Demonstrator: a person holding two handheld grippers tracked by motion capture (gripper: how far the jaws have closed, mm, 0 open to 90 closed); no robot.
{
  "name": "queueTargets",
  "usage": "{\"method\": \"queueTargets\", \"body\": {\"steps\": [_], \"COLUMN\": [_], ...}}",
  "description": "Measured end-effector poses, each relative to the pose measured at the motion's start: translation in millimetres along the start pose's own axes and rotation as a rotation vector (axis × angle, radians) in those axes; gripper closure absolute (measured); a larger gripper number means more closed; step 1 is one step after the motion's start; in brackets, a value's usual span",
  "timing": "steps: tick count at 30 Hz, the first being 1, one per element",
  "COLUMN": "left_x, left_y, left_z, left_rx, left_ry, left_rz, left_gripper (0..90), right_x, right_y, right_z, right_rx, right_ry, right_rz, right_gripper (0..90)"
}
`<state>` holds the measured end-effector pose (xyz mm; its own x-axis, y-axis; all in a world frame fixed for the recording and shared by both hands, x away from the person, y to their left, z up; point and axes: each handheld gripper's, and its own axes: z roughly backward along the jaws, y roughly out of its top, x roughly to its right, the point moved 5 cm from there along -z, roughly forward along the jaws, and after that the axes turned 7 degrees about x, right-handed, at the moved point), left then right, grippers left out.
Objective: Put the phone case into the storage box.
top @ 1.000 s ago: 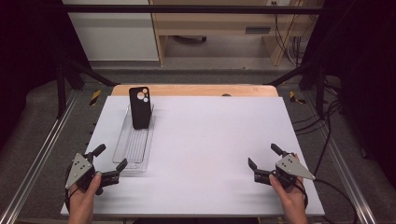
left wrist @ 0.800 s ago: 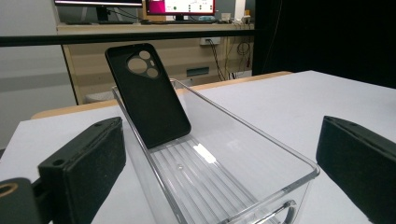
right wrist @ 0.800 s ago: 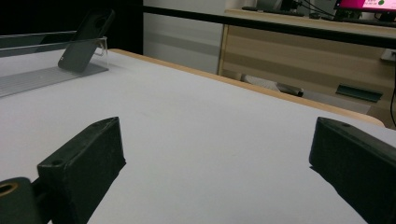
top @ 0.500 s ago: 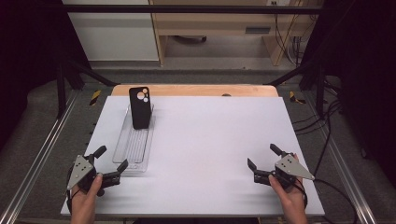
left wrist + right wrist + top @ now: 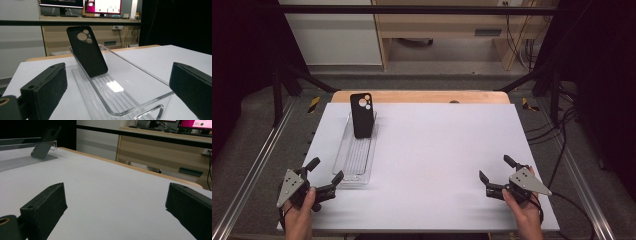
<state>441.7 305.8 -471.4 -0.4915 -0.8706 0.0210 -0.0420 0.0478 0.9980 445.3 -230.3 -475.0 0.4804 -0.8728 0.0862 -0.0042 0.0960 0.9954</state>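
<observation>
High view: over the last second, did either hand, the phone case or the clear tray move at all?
Barely anything changed. The left tongs drifted very slightly toward the near edge, by the tray's near end, open and empty. The right tongs stayed put, open, holding nothing. The black phone case leans as before at the far end of the clear tray, and the tray itself has not shifted on the white table.

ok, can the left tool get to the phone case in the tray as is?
Probably yes. The left tool is open at the near end of the clear tray, facing the black phone case, which leans at the far end; nothing lies between them.
</observation>
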Motion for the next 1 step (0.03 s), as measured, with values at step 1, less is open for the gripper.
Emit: {"method": "queueTargets", "body": {"steps": [1], "left_x": [0.5], "left_y": [0.0], "left_z": [-0.8], "left_rx": [-0.001], "left_ry": [-0.004], "left_rz": [-0.006], "left_gripper": [1.2], "right_x": [0.6], "right_y": [-0.4], "right_z": [-0.4], "right_rx": [-0.001], "right_ry": [0.001], "right_rz": [-0.002], "right_gripper": [3.7]}}
